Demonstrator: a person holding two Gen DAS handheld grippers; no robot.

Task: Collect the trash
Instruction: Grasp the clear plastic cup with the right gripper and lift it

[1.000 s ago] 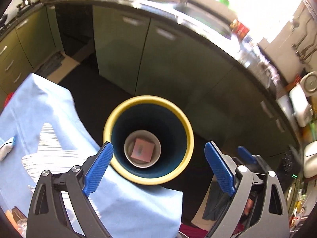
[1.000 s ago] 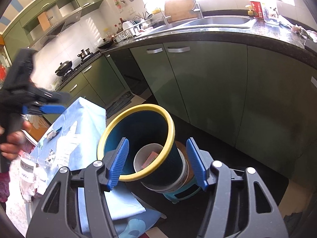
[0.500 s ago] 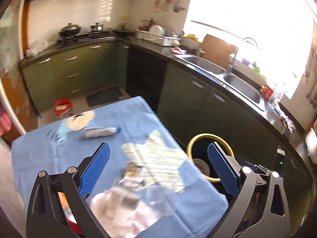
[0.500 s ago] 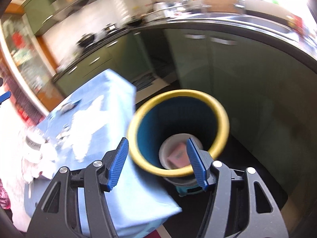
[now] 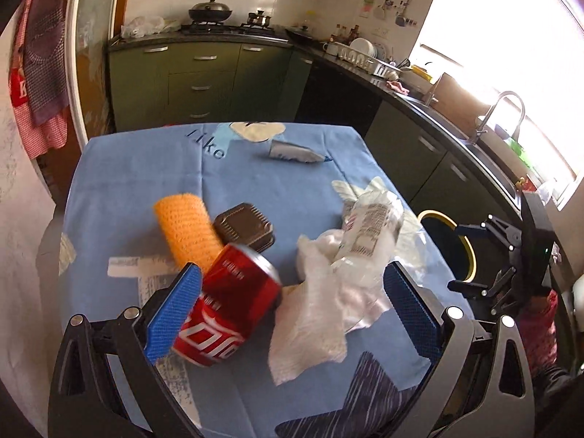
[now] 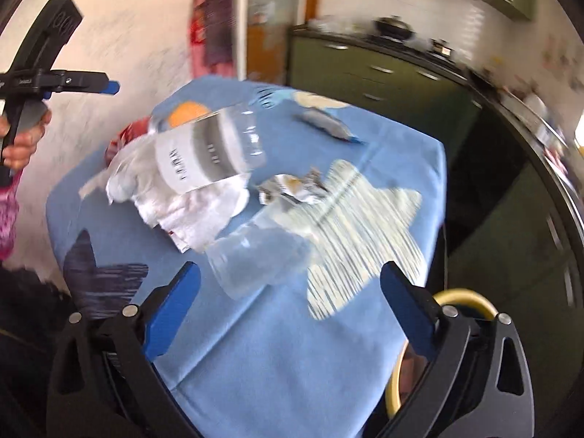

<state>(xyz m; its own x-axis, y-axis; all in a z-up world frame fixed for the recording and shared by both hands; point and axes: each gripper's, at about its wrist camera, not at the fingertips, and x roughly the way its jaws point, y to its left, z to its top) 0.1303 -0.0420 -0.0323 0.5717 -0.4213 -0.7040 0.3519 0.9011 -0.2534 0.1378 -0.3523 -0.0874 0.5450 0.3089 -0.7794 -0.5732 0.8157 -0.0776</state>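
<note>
Both claws have swung away from the yellow-rimmed bin since the earlier frames and now look down over the counter with its blue cloth, where the trash lies. That bin stands off the counter's right edge, just past the cloth.

Largest of the litter is a heap of crumpled white paper towel, with a clear plastic bottle bearing a white label lying across its top. Touching the heap's left side is a red soda can on its side, close to the left claw's near finger. Behind the can lie an orange sponge and a dark square tin, the two touching. Farther back, well apart, lies a flattened silver tube.

The left claw stands wide open with nothing pressed between its pads. The right claw has its jaws opening, gripping nothing; a clear plastic cup lies on the cloth between its fingers.
</note>
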